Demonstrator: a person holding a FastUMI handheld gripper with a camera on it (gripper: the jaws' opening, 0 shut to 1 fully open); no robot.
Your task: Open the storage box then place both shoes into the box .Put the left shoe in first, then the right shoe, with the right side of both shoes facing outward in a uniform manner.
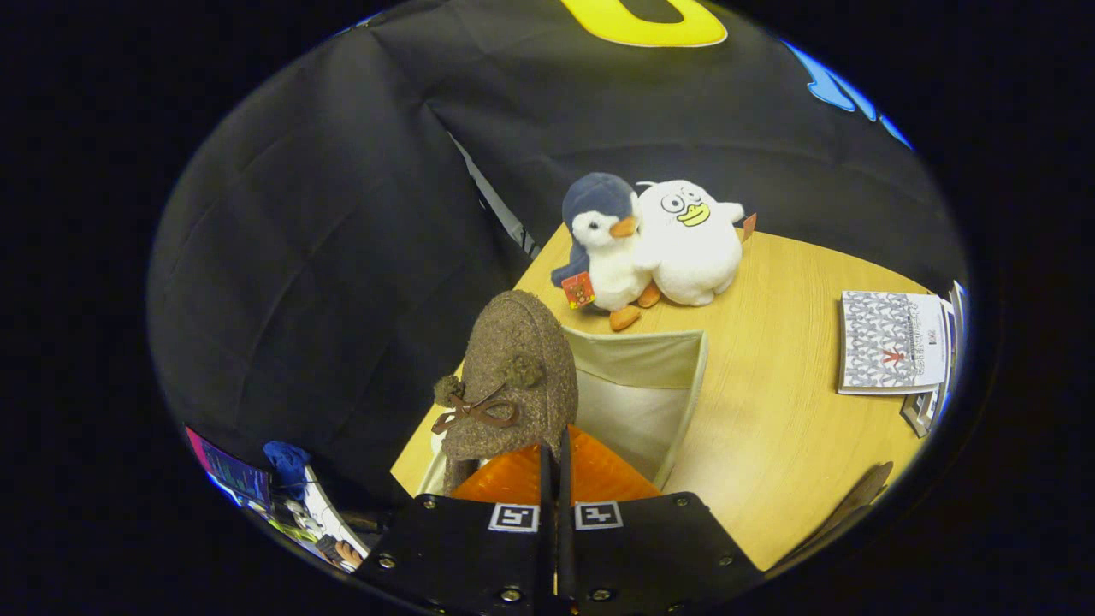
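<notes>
A brown fuzzy shoe [513,376] with a bow and two pompoms hangs toe-up just ahead of my fingers. My gripper [554,453] is shut on the shoe's rear edge, with the fingers almost touching each other. The shoe hovers over the left part of an open cream fabric storage box [684,389], whose pale inside shows to the right of the shoe. The box's near wall is hidden behind the fingers. A second brownish shape [855,496], probably the other shoe, lies on the wooden table [787,428] to the right, near its front edge.
Beyond the box, at the table's far corner, sit a plush penguin [607,248] and a white plush duck [693,244]. A stack of booklets [894,342] lies at the far right of the table. Black cloth walls stand behind and to the left.
</notes>
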